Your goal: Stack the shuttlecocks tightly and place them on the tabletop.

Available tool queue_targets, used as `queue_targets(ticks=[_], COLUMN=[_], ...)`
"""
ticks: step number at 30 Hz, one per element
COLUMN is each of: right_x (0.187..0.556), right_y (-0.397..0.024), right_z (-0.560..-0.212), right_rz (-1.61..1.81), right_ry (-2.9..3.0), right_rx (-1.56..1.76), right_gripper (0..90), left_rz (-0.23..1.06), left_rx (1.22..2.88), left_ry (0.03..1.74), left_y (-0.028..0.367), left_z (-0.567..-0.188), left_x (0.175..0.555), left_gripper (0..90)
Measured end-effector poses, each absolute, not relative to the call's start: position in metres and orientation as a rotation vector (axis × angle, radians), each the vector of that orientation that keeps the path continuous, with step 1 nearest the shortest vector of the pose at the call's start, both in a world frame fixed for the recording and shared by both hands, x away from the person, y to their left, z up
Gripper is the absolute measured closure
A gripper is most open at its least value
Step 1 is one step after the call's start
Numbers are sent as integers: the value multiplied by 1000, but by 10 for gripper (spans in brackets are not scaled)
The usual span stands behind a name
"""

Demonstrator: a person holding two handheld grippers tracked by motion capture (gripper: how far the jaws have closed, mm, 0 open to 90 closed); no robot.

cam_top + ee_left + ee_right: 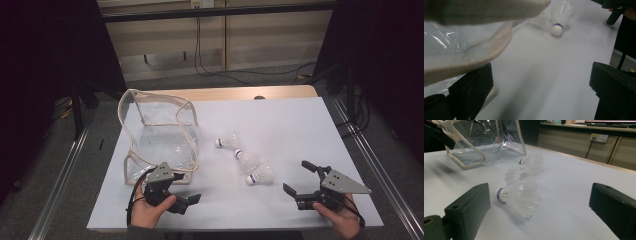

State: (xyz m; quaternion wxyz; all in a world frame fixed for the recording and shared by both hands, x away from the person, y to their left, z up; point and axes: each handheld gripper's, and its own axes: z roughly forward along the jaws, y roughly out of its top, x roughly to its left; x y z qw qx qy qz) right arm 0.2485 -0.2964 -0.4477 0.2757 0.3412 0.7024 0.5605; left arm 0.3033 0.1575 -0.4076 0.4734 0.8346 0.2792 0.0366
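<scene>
Nearest shuttlecock [260,174] lies just beyond the gaping right gripper [299,181].

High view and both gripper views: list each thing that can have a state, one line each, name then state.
Clear bag: standing on the table, mouth open, nothing visible inside.
Far shuttlecock: lying on its side, outside the bag.
Middle shuttlecock: lying on its side, outside the bag.
Near shuttlecock: lying on its side, outside the bag.
Left gripper: open, holding nothing, beside the bag's front corner.
Right gripper: open, holding nothing, facing the shuttlecocks.
</scene>
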Motion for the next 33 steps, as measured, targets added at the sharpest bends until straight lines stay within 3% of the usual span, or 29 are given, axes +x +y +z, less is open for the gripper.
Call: queue_targets(ticks=[33], right_x=[246], right_y=[-299], right_z=[-447], right_rz=[1497], right_ry=[1884], right_rx=[910], right_gripper=[26], left_rz=[146], left_rx=[2033], left_ry=[716], left_y=[178], left_z=[-408], left_x=[307], left_gripper=[38])
